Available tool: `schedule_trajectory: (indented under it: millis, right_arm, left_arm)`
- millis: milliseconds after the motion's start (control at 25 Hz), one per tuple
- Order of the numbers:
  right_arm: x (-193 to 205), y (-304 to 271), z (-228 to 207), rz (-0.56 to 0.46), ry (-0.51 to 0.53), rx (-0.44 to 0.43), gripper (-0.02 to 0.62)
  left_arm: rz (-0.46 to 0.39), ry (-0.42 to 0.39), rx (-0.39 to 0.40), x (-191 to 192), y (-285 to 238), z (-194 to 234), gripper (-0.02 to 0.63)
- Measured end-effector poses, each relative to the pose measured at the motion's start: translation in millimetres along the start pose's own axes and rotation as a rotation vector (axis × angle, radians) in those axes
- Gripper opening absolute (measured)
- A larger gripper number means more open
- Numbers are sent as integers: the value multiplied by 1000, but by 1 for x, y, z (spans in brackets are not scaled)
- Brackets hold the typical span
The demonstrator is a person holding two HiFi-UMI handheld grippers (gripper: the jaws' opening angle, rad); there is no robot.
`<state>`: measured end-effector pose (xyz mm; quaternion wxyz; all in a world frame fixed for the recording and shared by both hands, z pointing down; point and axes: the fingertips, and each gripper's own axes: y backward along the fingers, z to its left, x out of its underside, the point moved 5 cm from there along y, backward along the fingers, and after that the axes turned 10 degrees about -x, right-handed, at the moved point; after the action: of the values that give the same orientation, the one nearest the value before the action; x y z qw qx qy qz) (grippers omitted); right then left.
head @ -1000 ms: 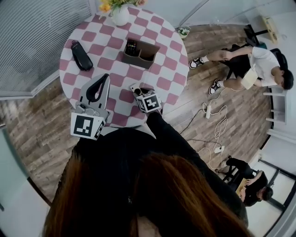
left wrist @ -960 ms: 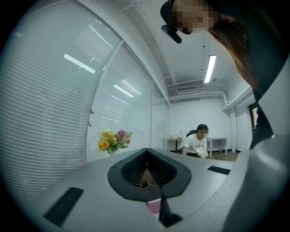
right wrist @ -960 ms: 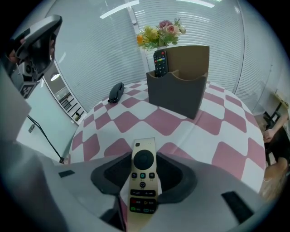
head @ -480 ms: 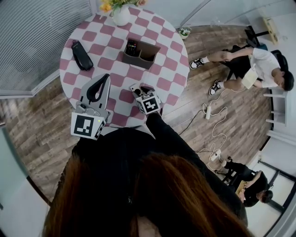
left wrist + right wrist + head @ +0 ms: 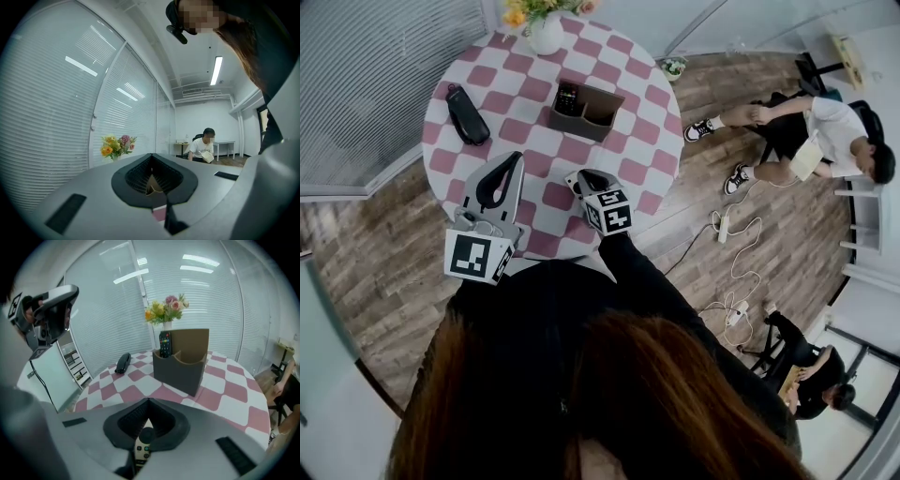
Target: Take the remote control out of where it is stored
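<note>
A black remote (image 5: 566,97) stands upright in the left compartment of a brown storage box (image 5: 598,112) at the far side of the round checkered table (image 5: 633,80). In the right gripper view, the same black remote (image 5: 165,344) pokes out of the box (image 5: 187,366). My right gripper (image 5: 581,175) is over the near part of the table with its jaws shut. A small white remote (image 5: 143,446) shows through the slit under the shut right gripper (image 5: 149,400); I cannot tell whether it is pinched. The left gripper (image 5: 516,156) is also shut and empty.
A black case (image 5: 466,113) lies at the table's left. A white vase of flowers (image 5: 544,28) stands at the far edge. A seated person (image 5: 797,131) and floor cables (image 5: 727,225) are to the right of the table. Window blinds run along the left.
The right gripper's jaws have gone from wide open to shut. The gripper has drawn slightly back toward me. The white remote is now mostly covered by it. The left gripper has barely moved.
</note>
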<state>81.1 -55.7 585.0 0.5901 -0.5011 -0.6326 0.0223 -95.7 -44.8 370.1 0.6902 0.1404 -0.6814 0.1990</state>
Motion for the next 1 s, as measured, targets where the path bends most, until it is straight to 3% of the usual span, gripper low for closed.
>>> schedule_trajectory:
  millis: [560, 1000]
  right_arm:
    - [-84, 67, 30, -459, 229, 42, 15]
    - [-115, 120, 53, -586, 191, 7, 15]
  left_arm:
    - [-13, -9, 20, -3, 0, -2, 9]
    - [-8, -6, 46, 2, -4, -8, 9]
